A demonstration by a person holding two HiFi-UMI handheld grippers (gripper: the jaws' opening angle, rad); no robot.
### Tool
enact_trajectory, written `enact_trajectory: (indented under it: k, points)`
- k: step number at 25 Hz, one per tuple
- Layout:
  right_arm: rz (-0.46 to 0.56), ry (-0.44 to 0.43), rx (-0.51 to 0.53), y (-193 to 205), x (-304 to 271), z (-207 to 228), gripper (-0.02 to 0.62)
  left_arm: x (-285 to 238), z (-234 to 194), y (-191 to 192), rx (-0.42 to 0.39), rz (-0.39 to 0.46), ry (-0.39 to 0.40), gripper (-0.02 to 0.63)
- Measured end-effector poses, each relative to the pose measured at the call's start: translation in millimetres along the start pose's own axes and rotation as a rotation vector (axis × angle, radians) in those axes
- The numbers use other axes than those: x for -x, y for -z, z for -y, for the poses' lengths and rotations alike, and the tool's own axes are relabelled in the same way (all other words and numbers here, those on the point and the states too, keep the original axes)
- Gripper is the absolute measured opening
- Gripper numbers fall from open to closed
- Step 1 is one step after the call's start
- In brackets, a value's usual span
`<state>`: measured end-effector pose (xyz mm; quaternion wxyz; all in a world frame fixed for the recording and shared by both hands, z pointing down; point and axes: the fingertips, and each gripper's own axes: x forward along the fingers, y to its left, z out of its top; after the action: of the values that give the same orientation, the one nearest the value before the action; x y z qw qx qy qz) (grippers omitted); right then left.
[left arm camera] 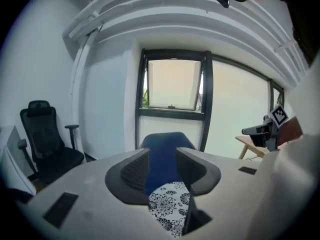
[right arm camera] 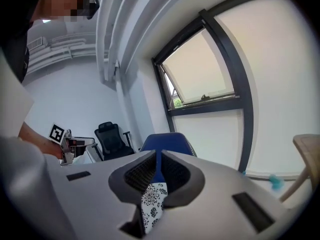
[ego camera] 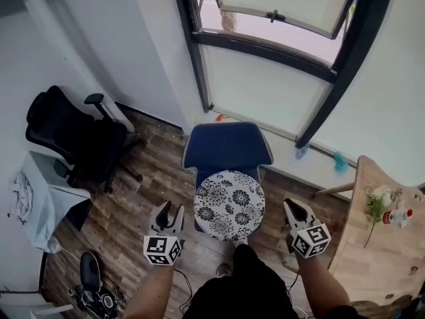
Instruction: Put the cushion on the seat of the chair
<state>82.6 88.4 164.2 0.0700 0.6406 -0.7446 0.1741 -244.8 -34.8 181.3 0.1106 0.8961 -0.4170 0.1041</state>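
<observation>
- Resting flat on the seat of the blue chair, the floral cushion is judged already placed — little is left.
- The left hand-held gripper is held released and empty; the right hand-held gripper is nearly clenched on nothing — both apart from the cushion.

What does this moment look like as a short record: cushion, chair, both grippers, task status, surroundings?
cushion: round, black-and-white floral print, lying on the seat
chair: blue, backrest toward the window
left gripper: jaws apart, nothing between them, clear of the cushion
right gripper: jaws almost together, nothing between them, clear of the cushion
task status: cushion appears to be in place on the seat
surroundings: black office chair at left, wooden table at right
</observation>
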Motion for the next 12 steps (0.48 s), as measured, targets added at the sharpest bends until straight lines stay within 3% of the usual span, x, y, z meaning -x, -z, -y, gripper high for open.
enact_trajectory:
  k: [4, 7, 12]
  points:
    - [0.031, -0.024, 0.014, -29, 13, -18, 0.048, 16, 12, -35, -0.043, 0.031, 0.042, 0.155]
    - [0.061, -0.042, 0.044, -56, 14, -27, 0.044, 28, 15, -49, -0.015, 0.028, 0.057, 0.155]
    - [0.119, -0.077, 0.067, -90, 20, -43, 0.043, 46, 25, -64, -0.027, 0.056, 0.058, 0.097]
